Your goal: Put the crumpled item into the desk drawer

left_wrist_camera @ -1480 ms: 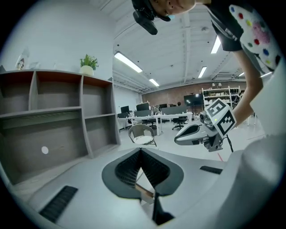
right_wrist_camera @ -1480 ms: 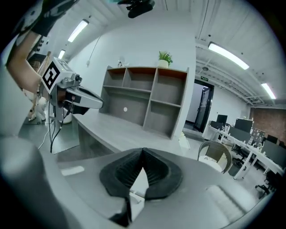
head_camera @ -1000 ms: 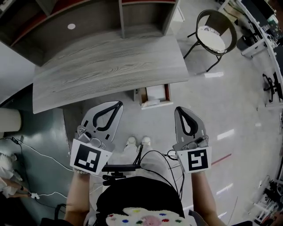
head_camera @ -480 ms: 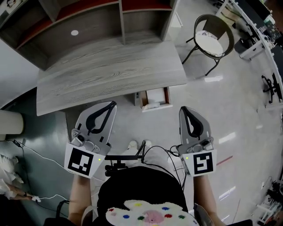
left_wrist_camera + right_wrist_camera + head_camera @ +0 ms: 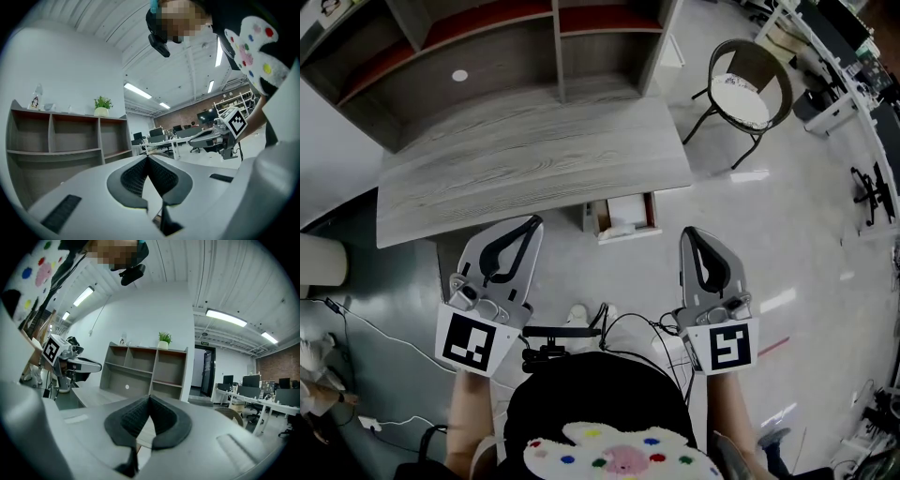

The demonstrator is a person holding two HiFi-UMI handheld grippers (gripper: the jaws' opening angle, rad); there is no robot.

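Below the head camera: a grey wood-grain worktop (image 5: pixel 534 159) with a shelf unit (image 5: pixel 558 42) along its far side.
Writing, head view: black-and-white square markers on the left cube (image 5: pixel 475 342) and the right cube (image 5: pixel 729 347); no words to read.
Task's place: the drawer (image 5: pixel 654 208) stands pulled open under the worktop's front edge, right of centre.
Task's thing: a pale lump (image 5: pixel 619 228) lies at the drawer's near end; whether it is the crumpled item cannot be told.
Left side: the left tongs (image 5: pixel 530 225) are fully closed and empty, with the tips near the worktop's front edge.
Right side: the right tongs (image 5: pixel 694 234) are fully closed and empty, over the floor (image 5: pixel 787 234) just right of the drawer.
Around: a chair (image 5: pixel 748 82) with a round pale seat stands off the worktop's far right corner; cables (image 5: pixel 384 328) trail on the floor at left.
Room to move: glossy floor runs between drawer and chair.
Left gripper view: pads pressed together with nothing between them. The shelf unit is at left, with a potted plant (image 5: pixel 102 104) and a bottle (image 5: pixel 35 98) on top; the bottle's label is too small to read. The right tongs are at right.
Right gripper view: pads pressed together with nothing between them. The shelf unit stands ahead, a doorway (image 5: pixel 206 371) is beside it, and office desks (image 5: pixel 262 399) are at right. The left tongs are at left.
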